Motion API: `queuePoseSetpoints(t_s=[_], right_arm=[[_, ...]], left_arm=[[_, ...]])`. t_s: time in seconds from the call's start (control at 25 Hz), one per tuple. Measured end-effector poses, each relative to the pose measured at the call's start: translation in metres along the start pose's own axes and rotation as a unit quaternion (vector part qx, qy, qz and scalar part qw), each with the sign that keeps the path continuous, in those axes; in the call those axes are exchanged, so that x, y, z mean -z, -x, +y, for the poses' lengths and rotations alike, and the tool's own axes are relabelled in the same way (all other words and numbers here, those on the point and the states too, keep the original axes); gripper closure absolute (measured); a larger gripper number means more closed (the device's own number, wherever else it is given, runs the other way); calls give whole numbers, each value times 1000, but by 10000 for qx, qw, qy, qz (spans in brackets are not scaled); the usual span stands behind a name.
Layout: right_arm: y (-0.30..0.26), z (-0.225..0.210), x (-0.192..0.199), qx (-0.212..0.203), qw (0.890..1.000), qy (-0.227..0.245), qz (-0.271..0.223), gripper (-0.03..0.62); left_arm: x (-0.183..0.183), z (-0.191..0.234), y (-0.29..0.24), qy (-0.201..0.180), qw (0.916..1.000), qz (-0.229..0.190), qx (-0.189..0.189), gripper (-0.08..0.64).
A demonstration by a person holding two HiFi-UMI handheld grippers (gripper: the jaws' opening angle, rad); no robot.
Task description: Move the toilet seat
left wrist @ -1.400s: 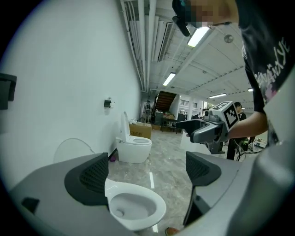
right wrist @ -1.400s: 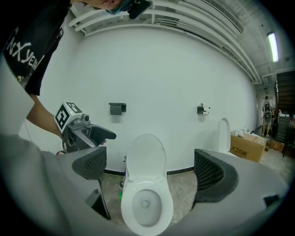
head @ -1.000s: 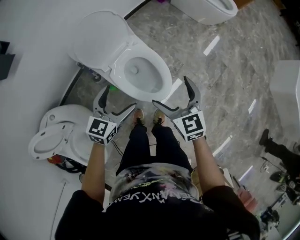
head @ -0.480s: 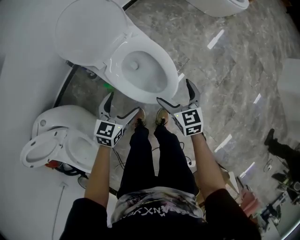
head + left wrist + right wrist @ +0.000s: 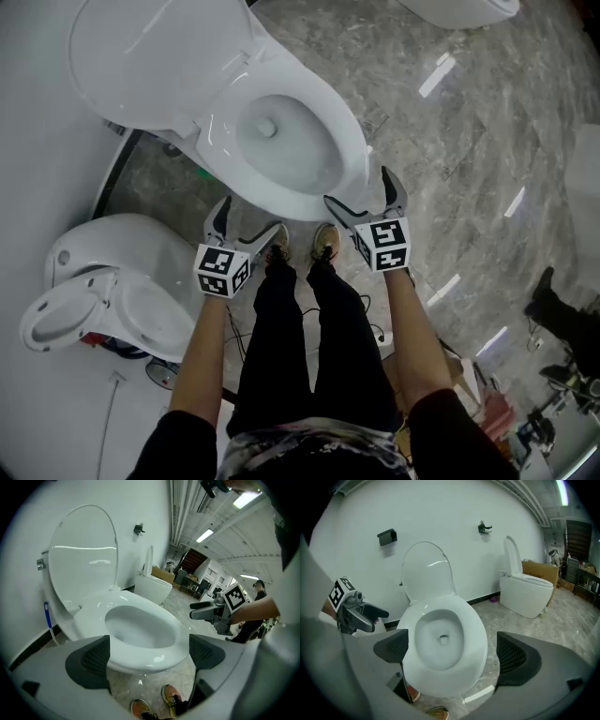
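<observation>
A white toilet stands in front of me with its seat (image 5: 352,159) lying flat on the bowl and its lid (image 5: 155,56) raised against the wall. The seat (image 5: 173,644) fills the left gripper view, the seat (image 5: 480,639) the right gripper view. My left gripper (image 5: 246,225) is open just short of the bowl's front left rim. At the front right rim, close to the seat edge, my right gripper (image 5: 361,194) is open too. Neither holds anything.
A second white toilet (image 5: 122,291) with a raised seat stands at my left. Another toilet (image 5: 525,590) stands further right along the wall. My shoes (image 5: 300,244) are on the marble floor (image 5: 469,122) just before the bowl. Clutter lies at the lower right.
I have stepped closer: the toilet has grown in the head view and both grippers have advanced to the bowl's front rim. Both stay open.
</observation>
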State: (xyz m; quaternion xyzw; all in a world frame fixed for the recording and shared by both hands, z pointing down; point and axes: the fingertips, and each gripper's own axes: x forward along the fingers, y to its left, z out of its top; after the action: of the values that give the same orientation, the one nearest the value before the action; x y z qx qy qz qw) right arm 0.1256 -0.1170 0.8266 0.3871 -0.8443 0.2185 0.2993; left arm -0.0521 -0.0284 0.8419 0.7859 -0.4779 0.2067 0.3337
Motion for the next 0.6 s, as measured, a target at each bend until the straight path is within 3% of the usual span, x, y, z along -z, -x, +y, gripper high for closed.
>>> queuePoseSetpoints(t_s=[0.28,0.36,0.48,0.6], right_arm=[[-24,-7,32,15,9994,-262,229,11],[-28,-13,40,13,9984,-520,231,11],[-37,-26,53,69,9954,-922,244,12],[-44,-30,61,40,9932,-1126,295,29]], left_arm=[[30,16,-17,412,9989,163,-124,51],[35,20,-23,837,9963,94,-146,51],[44,30,-31,1727,9846,-81,-243,51],[53,34,-40,2182,9754,-126,-288,51]])
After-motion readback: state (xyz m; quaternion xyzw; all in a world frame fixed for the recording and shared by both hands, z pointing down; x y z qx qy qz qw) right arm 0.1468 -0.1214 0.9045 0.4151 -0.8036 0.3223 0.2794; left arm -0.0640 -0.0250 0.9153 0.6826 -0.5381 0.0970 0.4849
